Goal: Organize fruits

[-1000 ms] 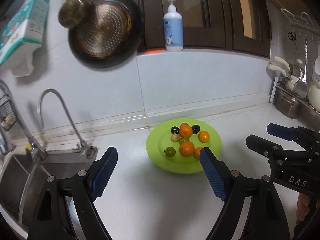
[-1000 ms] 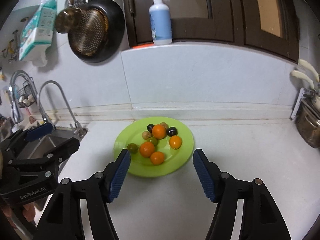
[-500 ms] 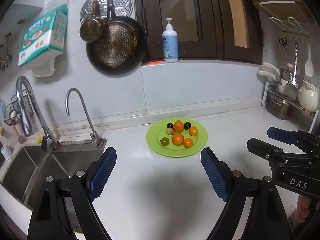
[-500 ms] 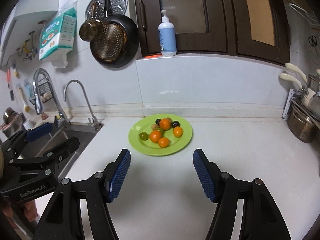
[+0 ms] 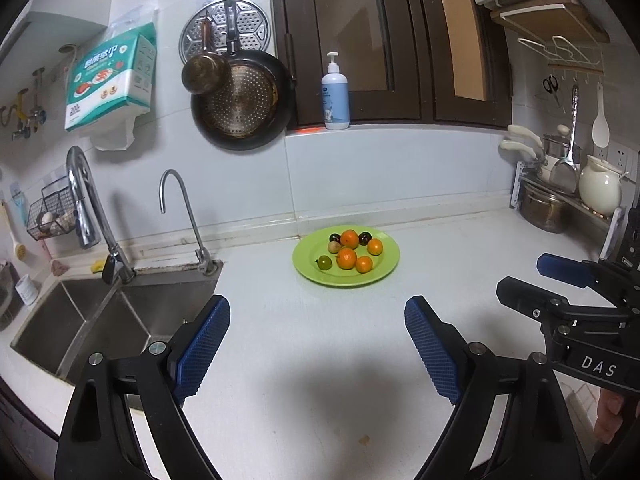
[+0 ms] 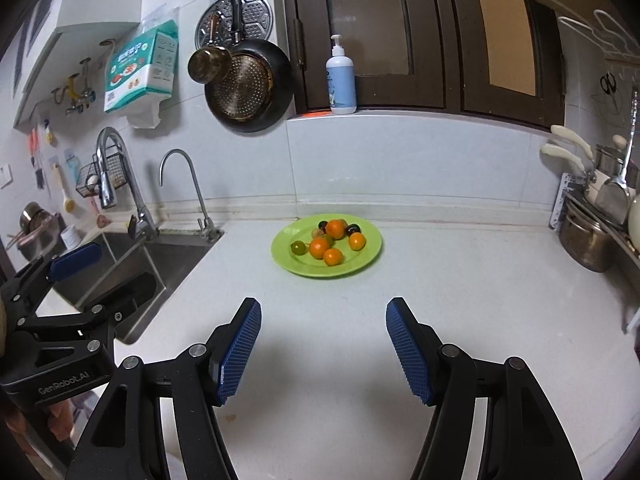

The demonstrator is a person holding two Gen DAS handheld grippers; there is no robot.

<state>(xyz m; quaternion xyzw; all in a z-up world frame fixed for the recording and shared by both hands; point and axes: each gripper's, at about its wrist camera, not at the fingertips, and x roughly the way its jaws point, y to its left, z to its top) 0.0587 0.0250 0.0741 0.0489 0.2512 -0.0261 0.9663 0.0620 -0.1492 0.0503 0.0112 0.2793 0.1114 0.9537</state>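
Note:
A green plate [image 5: 384, 270] [image 6: 360, 264] sits on the white counter near the back wall. It holds several oranges [image 5: 346, 258] [image 6: 319, 247], two dark plums [image 5: 364, 237], a green fruit [image 5: 323, 263] [image 6: 297, 247] and a pale fruit [image 5: 333, 247]. My left gripper [image 5: 316, 344] is open and empty, well short of the plate. My right gripper [image 6: 323, 344] is open and empty, also well back from it. The right gripper shows at the right edge of the left wrist view [image 5: 532, 280].
A steel sink [image 5: 92, 320] with two taps [image 5: 176, 208] lies left of the plate. Pans [image 5: 240, 100] hang on the wall, a soap bottle [image 5: 335, 92] stands on the ledge. Pots and utensils [image 5: 560, 200] crowd the right end of the counter.
Both grippers have pulled back and up from the plate, which looks smaller and farther now. Both stay open and empty.

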